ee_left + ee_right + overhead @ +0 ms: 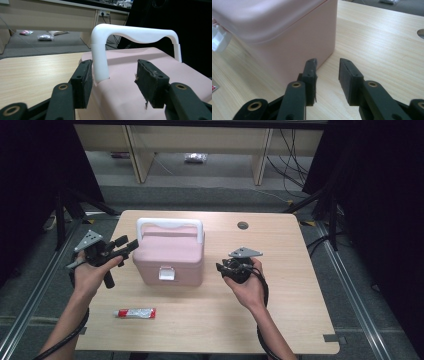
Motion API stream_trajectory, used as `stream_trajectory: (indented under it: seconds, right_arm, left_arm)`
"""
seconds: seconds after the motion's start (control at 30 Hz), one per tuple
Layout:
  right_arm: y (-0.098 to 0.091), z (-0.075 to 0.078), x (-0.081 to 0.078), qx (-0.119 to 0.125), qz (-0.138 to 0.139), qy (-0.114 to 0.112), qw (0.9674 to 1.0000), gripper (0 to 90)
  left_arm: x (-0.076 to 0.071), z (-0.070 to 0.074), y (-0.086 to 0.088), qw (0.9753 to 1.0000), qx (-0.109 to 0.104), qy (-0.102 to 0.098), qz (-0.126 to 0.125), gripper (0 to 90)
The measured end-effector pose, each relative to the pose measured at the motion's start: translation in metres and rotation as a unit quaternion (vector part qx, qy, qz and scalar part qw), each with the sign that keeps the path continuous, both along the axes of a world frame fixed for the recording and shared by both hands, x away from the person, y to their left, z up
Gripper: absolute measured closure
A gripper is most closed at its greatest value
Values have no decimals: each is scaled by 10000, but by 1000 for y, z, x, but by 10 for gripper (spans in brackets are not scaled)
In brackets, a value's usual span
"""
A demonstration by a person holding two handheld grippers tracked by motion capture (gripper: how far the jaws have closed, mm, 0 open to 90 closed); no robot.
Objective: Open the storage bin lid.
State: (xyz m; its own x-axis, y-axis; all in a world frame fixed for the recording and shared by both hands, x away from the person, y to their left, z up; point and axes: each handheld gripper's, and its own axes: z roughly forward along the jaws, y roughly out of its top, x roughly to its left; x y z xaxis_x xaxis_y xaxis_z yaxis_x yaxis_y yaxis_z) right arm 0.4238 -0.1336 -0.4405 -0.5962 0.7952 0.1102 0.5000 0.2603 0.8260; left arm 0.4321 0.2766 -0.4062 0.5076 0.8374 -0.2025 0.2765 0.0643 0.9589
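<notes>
Nearest the person, a red-and-white tube (137,313) lies flat on the worktop (280,320), well short of both sets of jaws. The left gripper (120,246) stands with its jaws wide and nothing between the pads, level with the top of the pink box (170,255), just beside its left edge; in the left gripper view the near post of the white handle (100,60) rises just past the left jaw. The right gripper (227,268) has its jaws wide and empty, low near the box's right wall (294,50), apart from it.
</notes>
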Motion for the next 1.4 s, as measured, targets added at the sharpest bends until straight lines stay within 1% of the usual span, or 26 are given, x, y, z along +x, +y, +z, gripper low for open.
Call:
stream_trajectory:
  seconds: [0.03,0.07,0.1,0.23,0.4,0.57,0.6,0.63,0.67,0.7,0.73,0.77,0.8,0.83,0.87,0.93,1.0,1.03,1.1,1.13,1.17,1.2,1.27,1.33,1.37,1.4]
  right_arm:
    - [1,0,-2,48,-31,33,10000,676]
    - [1,1,-2,-20,1,-31,10000,675]
    - [3,0,-6,19,-38,25,10000,674]
    - [4,-1,-7,-43,55,-74,9999,669]
    - [3,3,-9,-48,38,-135,9999,661]
    - [3,4,-9,-50,54,-178,9998,652]
    - [3,3,-10,-29,34,-163,9999,652]
    - [5,3,-11,121,32,-24,9999,651]
    - [5,4,-11,60,30,-7,10000,651]
    - [6,3,-11,120,56,-65,9999,652]
    - [6,4,-11,60,48,-65,9999,652]
    - [7,5,-12,110,53,-3,9999,654]
    - [8,5,-11,78,108,-112,9998,655]
    - [8,5,-12,61,105,-89,9999,656]
    - [11,5,-13,154,106,-116,9998,658]
    - [12,6,-13,116,195,-140,9996,662]
    - [13,6,-13,156,220,-101,9996,666]
    - [13,7,-14,93,203,-143,9996,672]
    - [16,8,-15,210,209,-44,9996,686]
    - [16,9,-14,158,307,-156,9993,696]
    - [16,9,-14,181,304,-160,9992,708]
    - [18,10,-17,259,258,-84,9993,724]
    - [18,12,-17,221,288,-82,9993,767]
    - [19,12,-16,218,400,-221,9987,823]
    - [21,14,-18,235,439,-144,9987,868]
    - [21,14,-18,235,439,-144,9987,868]
  left_arm:
    - [3,1,-1,10000,-31,1,-13,466]
    - [5,2,-2,10000,-6,19,-14,470]
    - [7,2,-3,10000,2,17,-36,473]
    - [19,4,-7,9998,158,122,-76,481]
    - [34,4,-12,9994,170,316,22,491]
    - [48,7,-13,9991,278,330,57,516]
    - [49,6,-14,9989,268,374,81,526]
    - [50,6,-14,9988,250,421,94,546]
    - [52,5,-14,9986,309,423,109,565]
    - [53,5,-14,9984,362,427,96,587]
    - [53,4,-15,9983,303,492,112,605]
    - [53,3,-15,9982,258,530,140,629]
    - [54,3,-15,9983,280,499,136,649]
    - [53,3,-15,9983,259,506,152,673]
    - [53,3,-16,9982,212,539,159,712]
    - [52,4,-16,9974,75,670,241,722]
    - [52,4,-17,9972,32,691,267,725]
    - [52,4,-17,9971,4,709,291,727]
    - [52,6,-18,9968,-5,731,317,729]
    - [52,7,-18,9964,-33,778,344,729]
    - [52,8,-19,9961,-69,800,368,729]
    - [52,10,-19,9958,-90,827,372,730]
    - [53,13,-18,9952,-122,883,403,730]
    - [55,16,-19,9943,-150,971,418,729]
    - [56,17,-19,9942,-156,981,422,729]
    - [56,18,-19,9939,-166,1005,425,729]
